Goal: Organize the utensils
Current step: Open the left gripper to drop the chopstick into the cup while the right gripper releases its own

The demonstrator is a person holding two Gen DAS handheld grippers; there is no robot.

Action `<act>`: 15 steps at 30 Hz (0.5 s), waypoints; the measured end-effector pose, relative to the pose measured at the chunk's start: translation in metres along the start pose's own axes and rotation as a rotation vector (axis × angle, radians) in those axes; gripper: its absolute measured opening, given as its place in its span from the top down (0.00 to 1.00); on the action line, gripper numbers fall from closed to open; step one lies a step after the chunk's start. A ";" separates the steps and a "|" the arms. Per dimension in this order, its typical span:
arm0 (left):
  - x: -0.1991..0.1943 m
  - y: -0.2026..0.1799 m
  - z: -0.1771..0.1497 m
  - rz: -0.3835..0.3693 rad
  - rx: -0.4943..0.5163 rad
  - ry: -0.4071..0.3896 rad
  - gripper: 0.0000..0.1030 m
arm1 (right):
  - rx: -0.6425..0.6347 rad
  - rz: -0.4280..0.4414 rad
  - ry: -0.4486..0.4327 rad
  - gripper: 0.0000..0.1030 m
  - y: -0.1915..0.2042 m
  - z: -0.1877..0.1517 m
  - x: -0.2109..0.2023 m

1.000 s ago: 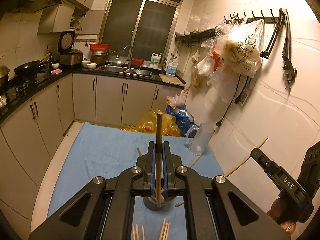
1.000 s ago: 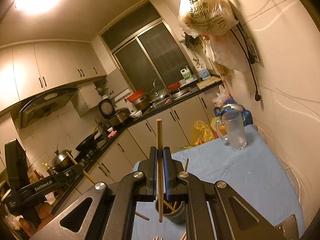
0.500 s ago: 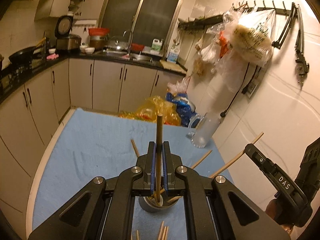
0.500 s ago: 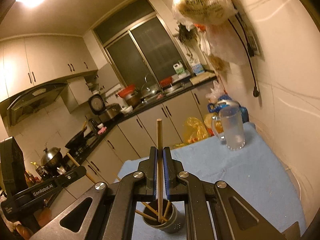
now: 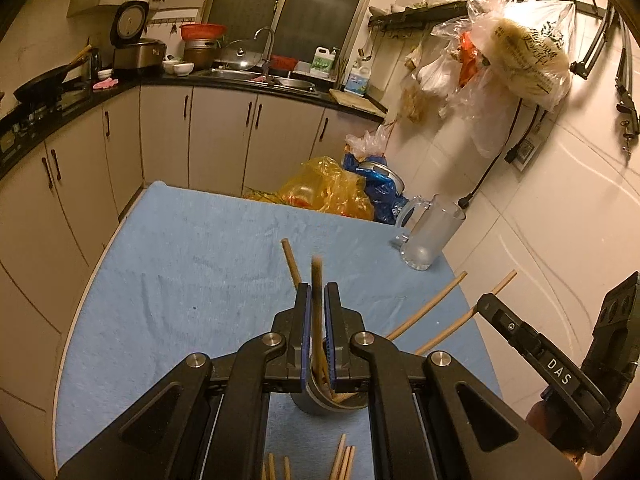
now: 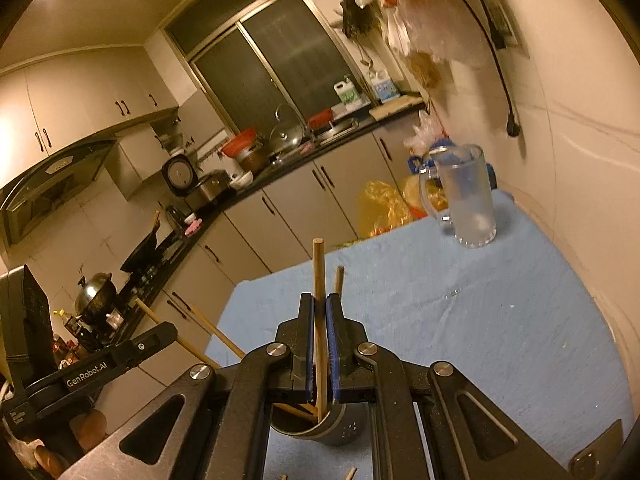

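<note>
Left tongs (image 5: 318, 300) pinch one chopstick (image 5: 316, 280) upright above the grey holder (image 5: 320, 400). Right tongs (image 6: 320, 312) likewise pinch a chopstick (image 6: 319, 268) over that holder (image 6: 340, 428). Loose chopsticks (image 5: 344, 456) lie on the blue desk (image 5: 180, 280). Judged light, stiff, slippery; best gripped mid-shaft.

You see matt wooden chopsticks (image 5: 426, 313), a fuzzy blue cloth (image 5: 192, 280) on the table, a frosted glass mug (image 6: 466, 196), matt black plastic grippers
</note>
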State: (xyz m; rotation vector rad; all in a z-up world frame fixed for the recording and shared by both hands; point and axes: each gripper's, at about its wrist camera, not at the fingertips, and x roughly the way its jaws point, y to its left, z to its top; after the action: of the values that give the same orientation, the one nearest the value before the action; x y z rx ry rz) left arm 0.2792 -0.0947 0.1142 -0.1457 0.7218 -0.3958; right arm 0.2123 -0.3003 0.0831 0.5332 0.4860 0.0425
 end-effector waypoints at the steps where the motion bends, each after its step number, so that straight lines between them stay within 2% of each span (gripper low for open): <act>1: 0.001 0.000 0.000 -0.001 0.000 0.000 0.94 | 0.003 0.003 0.003 0.91 -0.002 0.000 0.002; 15: 0.001 0.002 -0.001 -0.007 -0.003 -0.006 0.94 | 0.006 0.010 -0.006 0.91 -0.006 -0.004 -0.003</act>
State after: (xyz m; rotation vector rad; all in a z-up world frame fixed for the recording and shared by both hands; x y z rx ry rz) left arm 0.2798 -0.0936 0.1121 -0.1523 0.7165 -0.4004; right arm 0.2069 -0.3038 0.0787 0.5413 0.4780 0.0488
